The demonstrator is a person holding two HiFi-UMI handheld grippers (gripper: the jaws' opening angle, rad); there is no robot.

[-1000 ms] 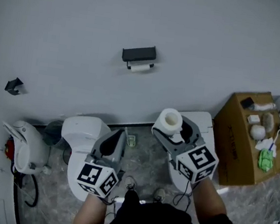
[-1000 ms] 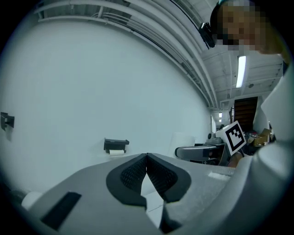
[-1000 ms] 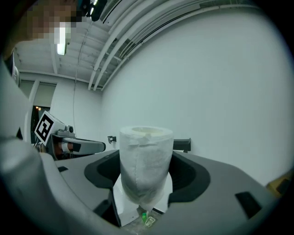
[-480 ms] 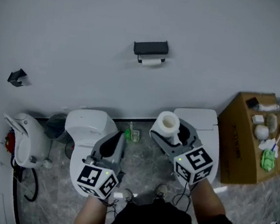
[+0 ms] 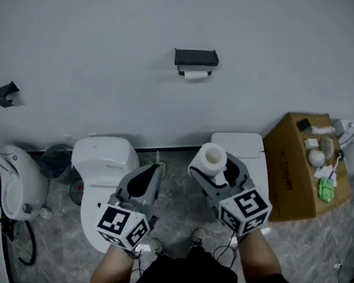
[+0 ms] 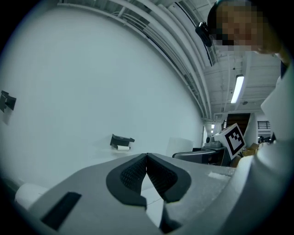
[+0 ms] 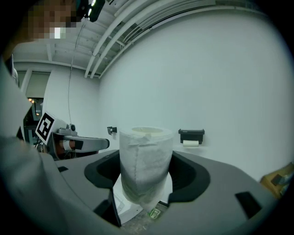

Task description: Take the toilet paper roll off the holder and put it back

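**Pinching the roll in the right gripper, well short of the holder**

Grips the toilet paper roll in the right gripper, jaws spread wide with a dark pad pressed on each side of the paper. Holds it upright, with the hollow core facing up, the lower end hanging just below the pads and the upper end standing clear above them. Holds it in the air over the grey marbled floor, touching nothing but the pads. Shows a loose, wrinkled outer sheet down the near side.

Presses the jaws of the left gripper together, the ribbed pads meeting along a thin line with nothing between them. Points roughly level toward the wall, to the left of the right gripper and apart from the roll.

Faces the black holder, mounted high on the white wall, well apart from both grippers and from the held roll. Shows a small white roll tucked just under the holder's black top.

Looks down on a white toilet beyond the left gripper, with a grey bin just to its left. Shows another white fixture behind the right gripper and an open cardboard box against the wall at the right, small items lying on top. Shows a small black hook on the wall at the far left.
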